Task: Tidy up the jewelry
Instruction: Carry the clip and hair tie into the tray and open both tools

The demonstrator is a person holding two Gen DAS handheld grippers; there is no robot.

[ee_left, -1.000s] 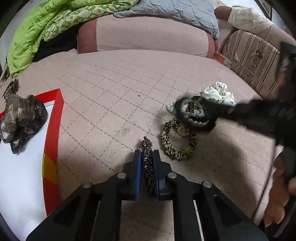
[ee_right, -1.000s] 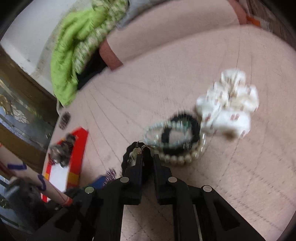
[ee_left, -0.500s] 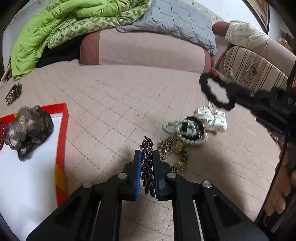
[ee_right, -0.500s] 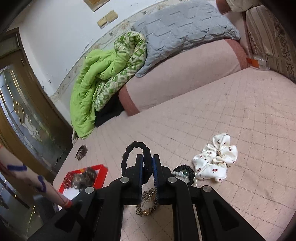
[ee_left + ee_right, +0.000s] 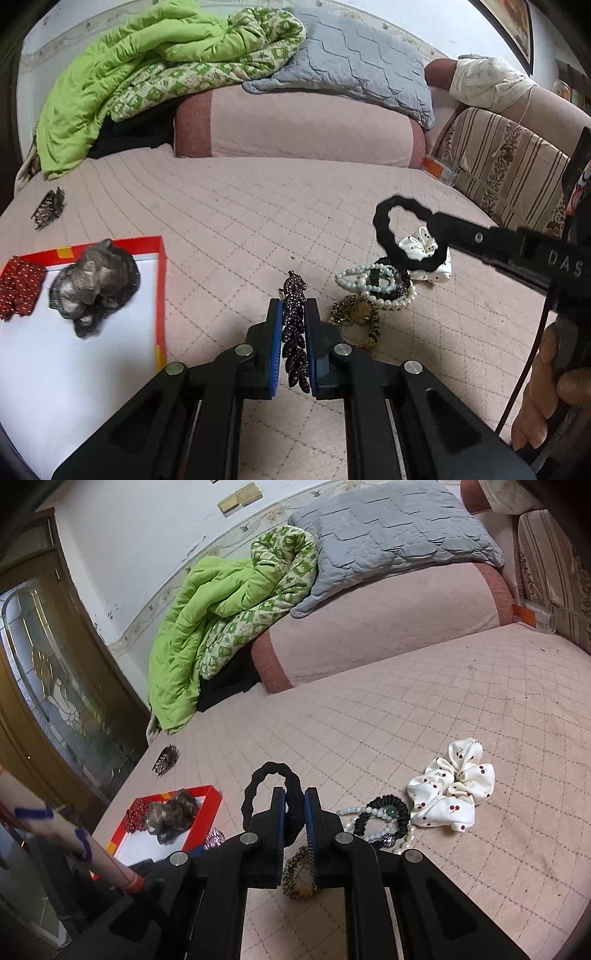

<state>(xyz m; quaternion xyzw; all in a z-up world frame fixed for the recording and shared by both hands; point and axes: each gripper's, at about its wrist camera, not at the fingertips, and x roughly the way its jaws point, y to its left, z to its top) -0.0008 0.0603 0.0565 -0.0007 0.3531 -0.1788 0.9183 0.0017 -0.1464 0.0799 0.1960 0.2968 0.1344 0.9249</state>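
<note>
Claws (image 5: 293,314) w/ items, now higher.

Tray (image 5: 159,280) left on bed (image 5: 258,206); bracelets (image 5: 376,288) right; scrunchie (image 5: 424,254) behind bracelets.

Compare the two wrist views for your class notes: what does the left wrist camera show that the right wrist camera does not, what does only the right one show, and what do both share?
Only the left wrist view: the left gripper shut on a dark sequinned hair clip, and the right hand on its handle.

Only the right wrist view: a wooden door with patterned glass, and a sleeve at lower left.

Both: the right gripper shut on a black hair tie, the red-rimmed tray, the white scrunchie, the bead bracelets, the green quilt and the grey pillow.
</note>
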